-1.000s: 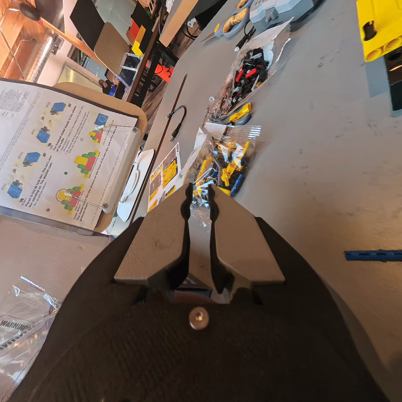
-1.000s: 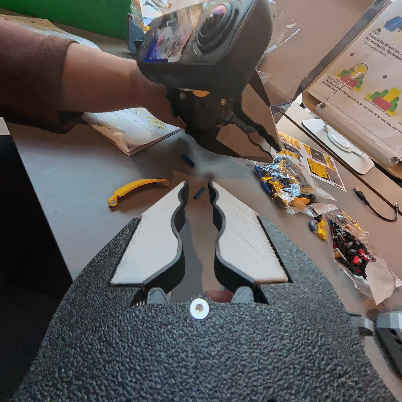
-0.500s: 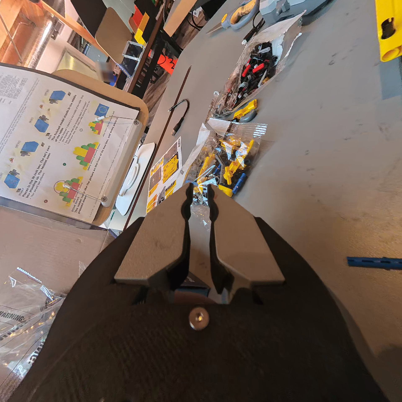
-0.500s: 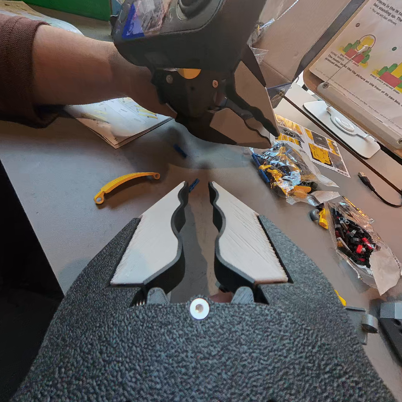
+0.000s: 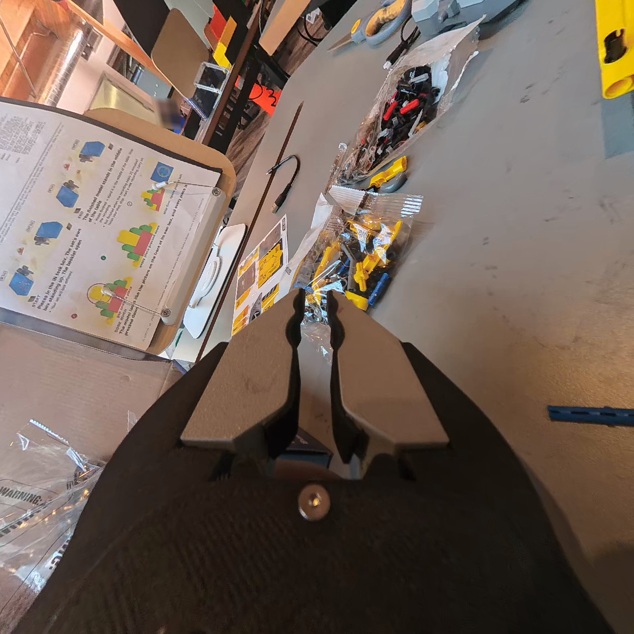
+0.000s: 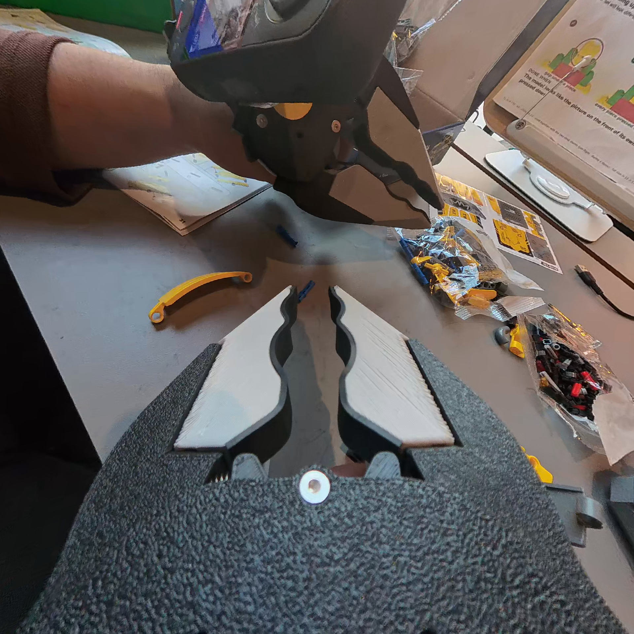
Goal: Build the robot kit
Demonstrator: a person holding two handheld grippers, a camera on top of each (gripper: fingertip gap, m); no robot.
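Note:
My left gripper hangs tilted over a clear bag of yellow and blue pieces. Its jaws stand a narrow gap apart, with the bag's crinkled near edge showing through the gap. In the right wrist view the left gripper hovers just over that bag, held by a hand. My right gripper is low over the grey table, jaws a narrow gap apart and empty. A small blue pin lies at its left fingertip.
A yellow curved piece and a second blue pin lie on the table. A bag of black and red parts, a sticker sheet, a booklet, a blue beam and a propped instruction sheet surround them. One gripper's finger ends stand about 15 cm off the other's. The small blue pin is closer to my right gripper, around 6 cm from its tips; the left tips are 12 cm off. Look for it in the left wrist view too.
My right gripper has moved forward, so the small blue pin now sits at its left fingertip. The left gripper looms larger and higher in the right view. Both jaw gaps are unchanged.

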